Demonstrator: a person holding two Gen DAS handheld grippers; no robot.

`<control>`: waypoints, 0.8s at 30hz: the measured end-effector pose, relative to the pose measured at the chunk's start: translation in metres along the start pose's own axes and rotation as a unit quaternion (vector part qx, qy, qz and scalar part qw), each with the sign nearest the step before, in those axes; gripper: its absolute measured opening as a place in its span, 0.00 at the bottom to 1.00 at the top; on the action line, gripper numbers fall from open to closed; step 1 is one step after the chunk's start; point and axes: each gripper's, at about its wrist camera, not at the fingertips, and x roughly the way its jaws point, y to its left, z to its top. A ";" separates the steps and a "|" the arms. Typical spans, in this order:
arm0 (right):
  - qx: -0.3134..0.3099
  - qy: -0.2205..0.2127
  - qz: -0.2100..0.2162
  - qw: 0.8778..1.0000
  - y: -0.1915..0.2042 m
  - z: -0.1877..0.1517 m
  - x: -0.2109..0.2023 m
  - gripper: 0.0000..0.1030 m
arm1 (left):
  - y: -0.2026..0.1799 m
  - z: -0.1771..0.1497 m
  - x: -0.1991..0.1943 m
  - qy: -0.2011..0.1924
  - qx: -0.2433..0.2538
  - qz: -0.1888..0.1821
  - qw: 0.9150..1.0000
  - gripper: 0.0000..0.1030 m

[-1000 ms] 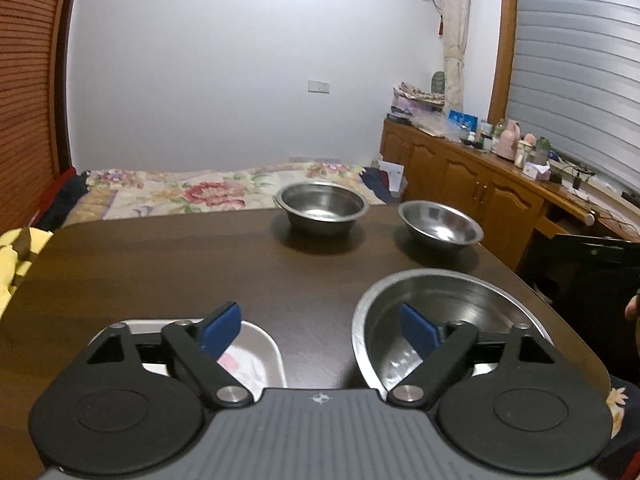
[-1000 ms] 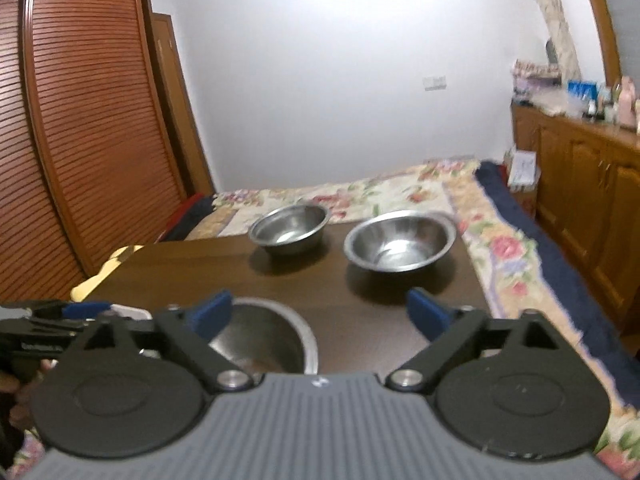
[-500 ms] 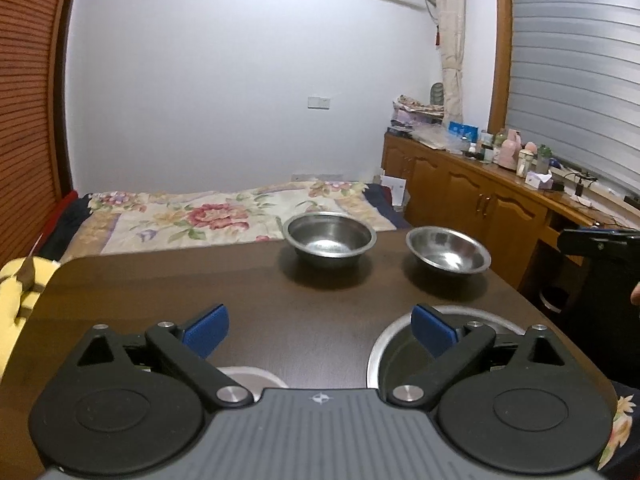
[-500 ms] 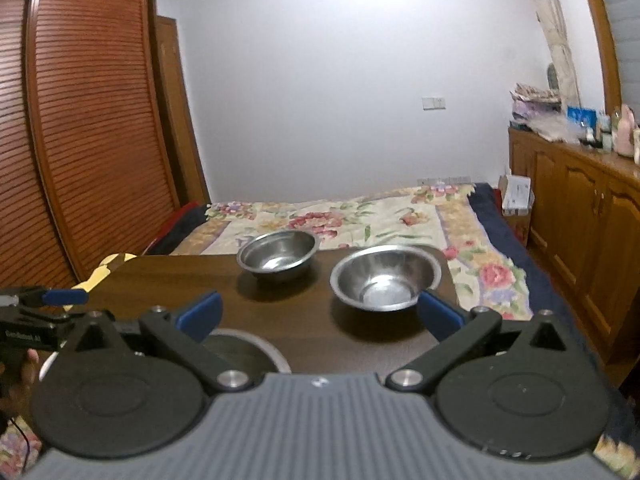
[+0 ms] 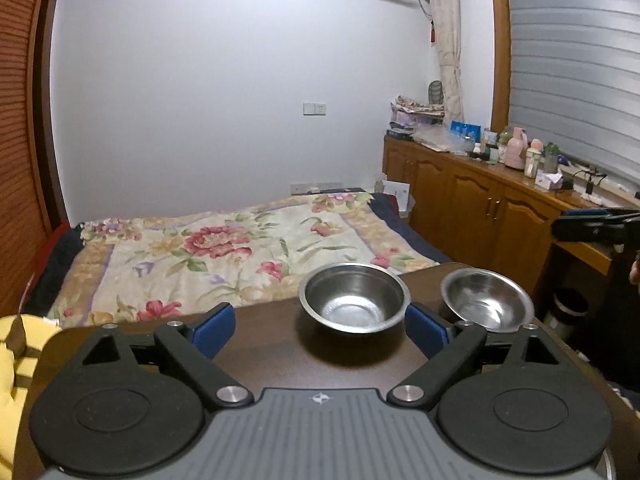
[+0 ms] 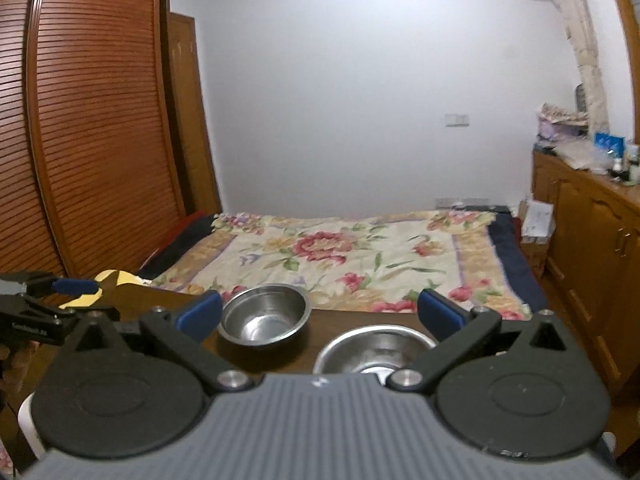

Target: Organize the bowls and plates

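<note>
Left wrist view: left gripper [image 5: 319, 329] jaws spread wide, just narrowed slightly, holding nothing. Deep steel bowl [image 5: 354, 297] upright on dark table [image 5: 280, 364] beyond the fingertips; shallower bowl [image 5: 486, 299] just right, tilted.

Right wrist view: right gripper [image 6: 319, 314] gaping, empty; both bowls ahead, mouths up.

My left gripper [image 5: 320, 330], jaws spread wide with nothing between them after closing slightly, hangs above the dark wooden table [image 5: 280, 360]. Beyond its blue fingertips [image 5: 214, 328] stand two steel bowls side by side: the deeper bowl [image 5: 355, 298] centrally, the shallower bowl [image 5: 486, 300] to its right, apart. A floral bedspread [image 5: 224, 252] lies behind.
</note>
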 end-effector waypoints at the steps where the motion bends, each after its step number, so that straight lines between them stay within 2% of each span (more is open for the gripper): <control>1: 0.002 0.007 0.005 1.000 0.000 0.000 0.008 1.00 | 0.000 0.001 0.003 0.000 0.001 -0.003 1.000 0.91; 4: 0.009 0.030 0.002 1.000 -0.001 0.000 0.031 1.00 | 0.001 0.005 0.016 0.005 -0.010 -0.020 1.000 0.91; 7: 0.016 0.046 0.017 0.999 -0.001 0.001 0.052 1.00 | 0.002 0.010 0.031 0.010 -0.009 -0.026 1.000 0.89; 9: 0.016 0.056 0.019 0.998 -0.001 0.002 0.067 0.98 | 0.002 0.010 0.042 0.018 -0.008 -0.028 0.999 0.84; 12: 0.014 0.078 0.026 0.997 0.003 0.004 0.086 0.83 | 0.004 0.009 0.061 0.035 -0.009 -0.032 0.999 0.76; 14: 0.011 0.093 0.030 0.995 0.004 0.002 0.099 0.81 | 0.005 0.007 0.073 0.046 -0.012 -0.033 0.998 0.72; 16: 0.004 0.109 0.032 0.993 0.007 0.001 0.114 0.69 | 0.008 0.005 0.083 0.054 -0.017 -0.034 0.998 0.70; 24: 0.005 0.161 0.040 0.986 0.012 -0.003 0.149 0.55 | 0.023 0.002 0.119 0.091 -0.057 -0.051 0.993 0.62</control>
